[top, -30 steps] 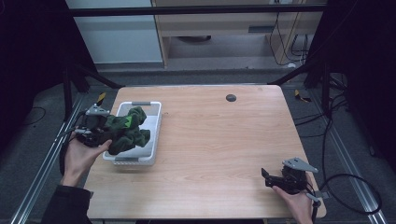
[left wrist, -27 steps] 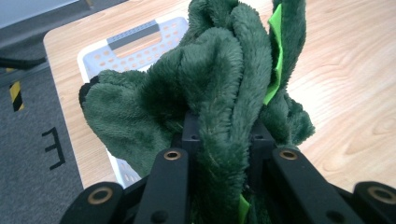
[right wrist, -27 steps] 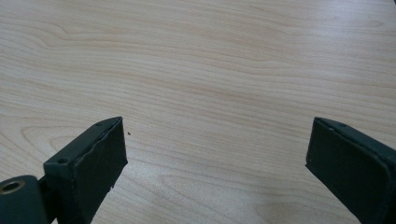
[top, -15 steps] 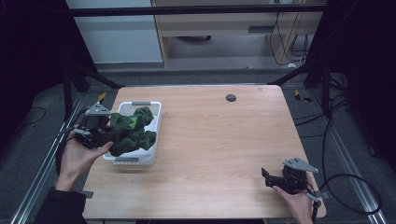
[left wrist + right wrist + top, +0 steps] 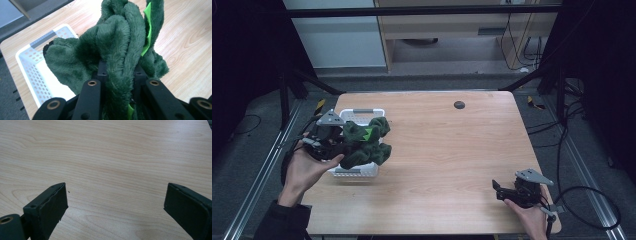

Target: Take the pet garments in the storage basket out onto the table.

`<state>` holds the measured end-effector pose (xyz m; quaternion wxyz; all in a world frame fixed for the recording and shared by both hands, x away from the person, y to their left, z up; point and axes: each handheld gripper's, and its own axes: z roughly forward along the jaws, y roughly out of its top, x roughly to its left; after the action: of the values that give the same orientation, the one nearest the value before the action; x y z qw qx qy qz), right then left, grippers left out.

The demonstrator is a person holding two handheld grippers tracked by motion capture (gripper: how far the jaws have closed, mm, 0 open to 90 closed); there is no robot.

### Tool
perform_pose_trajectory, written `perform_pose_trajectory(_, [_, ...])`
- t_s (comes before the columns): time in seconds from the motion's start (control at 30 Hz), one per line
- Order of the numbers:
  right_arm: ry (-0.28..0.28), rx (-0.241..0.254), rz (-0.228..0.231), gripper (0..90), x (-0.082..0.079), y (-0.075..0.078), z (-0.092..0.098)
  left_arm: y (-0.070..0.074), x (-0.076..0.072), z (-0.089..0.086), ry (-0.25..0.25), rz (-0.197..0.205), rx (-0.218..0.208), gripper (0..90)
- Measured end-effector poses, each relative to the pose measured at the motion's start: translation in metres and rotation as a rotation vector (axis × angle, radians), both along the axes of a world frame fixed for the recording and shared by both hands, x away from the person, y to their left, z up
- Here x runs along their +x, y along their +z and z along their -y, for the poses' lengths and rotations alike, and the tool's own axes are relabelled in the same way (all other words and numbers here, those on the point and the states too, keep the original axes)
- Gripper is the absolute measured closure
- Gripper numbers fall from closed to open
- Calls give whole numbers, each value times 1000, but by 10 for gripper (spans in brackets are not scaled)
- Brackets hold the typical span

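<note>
Plush green toy [image 5: 120,50] is hanging pinched in my left hand-held gripper [image 5: 331,142] above the white basket [image 5: 362,171] at the worktop [image 5: 452,160] edge, seemingly lifted clear, while I am keeping my right hand-held gripper [image 5: 115,202] spread, idling over bare wood.

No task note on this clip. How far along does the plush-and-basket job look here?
Done: the left gripper is clamped on the green plush toy. In hand: the toy hangs above the white basket, partly past its rim over the table; whether it is going in or out cannot be told. Left: setting it down. The right gripper rests open, low over bare wood.
</note>
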<state>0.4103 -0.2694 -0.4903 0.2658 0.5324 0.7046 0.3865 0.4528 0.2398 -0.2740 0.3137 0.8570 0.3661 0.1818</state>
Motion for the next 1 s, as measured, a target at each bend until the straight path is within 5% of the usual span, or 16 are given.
perform_pose_trajectory(1.0, [2, 5, 4, 47, 0, 1, 1, -5, 5, 80, -170, -38, 86, 749])
